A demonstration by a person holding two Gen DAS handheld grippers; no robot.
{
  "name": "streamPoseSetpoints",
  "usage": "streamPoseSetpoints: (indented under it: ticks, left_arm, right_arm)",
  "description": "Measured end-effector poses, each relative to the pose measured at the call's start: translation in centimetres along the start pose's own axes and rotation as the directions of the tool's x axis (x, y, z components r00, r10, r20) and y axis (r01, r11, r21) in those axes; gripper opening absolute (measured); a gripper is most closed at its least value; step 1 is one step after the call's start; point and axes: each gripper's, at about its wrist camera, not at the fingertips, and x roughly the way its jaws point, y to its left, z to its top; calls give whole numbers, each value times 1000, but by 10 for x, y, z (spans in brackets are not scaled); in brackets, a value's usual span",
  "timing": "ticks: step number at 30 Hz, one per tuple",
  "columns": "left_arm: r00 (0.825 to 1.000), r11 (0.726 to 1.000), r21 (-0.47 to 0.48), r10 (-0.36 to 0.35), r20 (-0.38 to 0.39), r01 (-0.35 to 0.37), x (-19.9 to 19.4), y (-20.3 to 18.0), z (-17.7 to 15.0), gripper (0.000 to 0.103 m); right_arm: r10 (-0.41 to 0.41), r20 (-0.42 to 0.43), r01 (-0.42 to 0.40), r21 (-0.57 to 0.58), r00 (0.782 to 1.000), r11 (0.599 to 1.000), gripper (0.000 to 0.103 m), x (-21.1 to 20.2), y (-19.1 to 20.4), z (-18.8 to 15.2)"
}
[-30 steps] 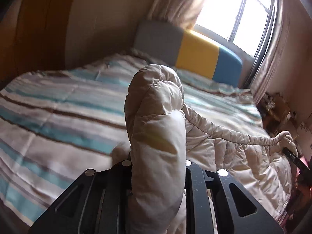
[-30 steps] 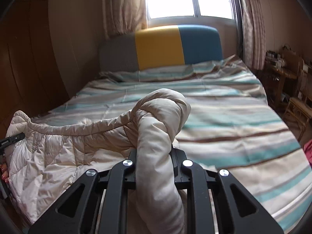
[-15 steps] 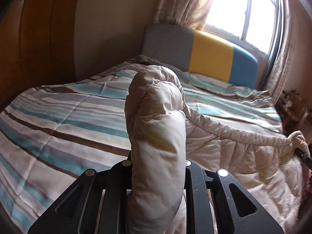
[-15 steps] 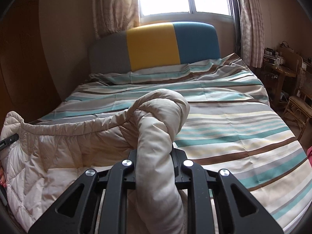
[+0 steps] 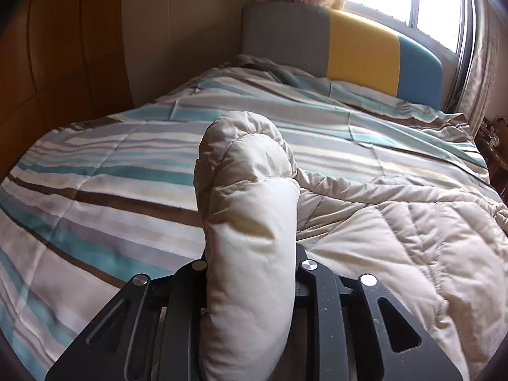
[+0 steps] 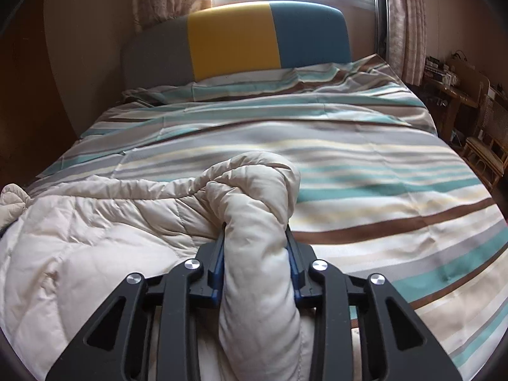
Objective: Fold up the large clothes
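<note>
Between the left gripper pads: a cream coat fold, jaws just easing apart around it. Right gripper: likewise. Coat body is lying on the striped bed, its held edge running across from 3 o'clock of the left, 9 o'clock of the right.

Black left claw, silver screws, right claw, blue pads

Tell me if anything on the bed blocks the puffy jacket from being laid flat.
Nothing visible does. The puffy jacket already lies on the striped bedspread, a bunch of it between each gripper's jaws, which have just been opening; the bedspread ahead is bare.
</note>
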Motion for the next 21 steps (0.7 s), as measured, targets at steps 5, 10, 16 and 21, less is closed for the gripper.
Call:
streamPoseSetpoints:
  ticks: [5, 10, 16, 21]
  left_arm:
    - [998, 1000, 6, 8, -62, -8, 21, -1, -3, 34]
    - [996, 1000, 12, 15, -86, -14, 29, -3, -7, 39]
    - [996, 999, 11, 45, -81, -44, 32, -4, -9, 46]
    - [994, 996, 29, 85, -73, -83, 32, -9, -10, 52]
  right_arm:
    - [-37, -36, 36, -20, 999, 999, 39, 14, 4, -4]
    - [-74, -49, 72, -53, 996, 996, 42, 24, 10, -6]
    - [-66, -71, 64, -38, 995, 997, 48, 32, 7, -9]
    - [-80, -72, 77, -47, 994, 996, 50, 34, 10, -11]
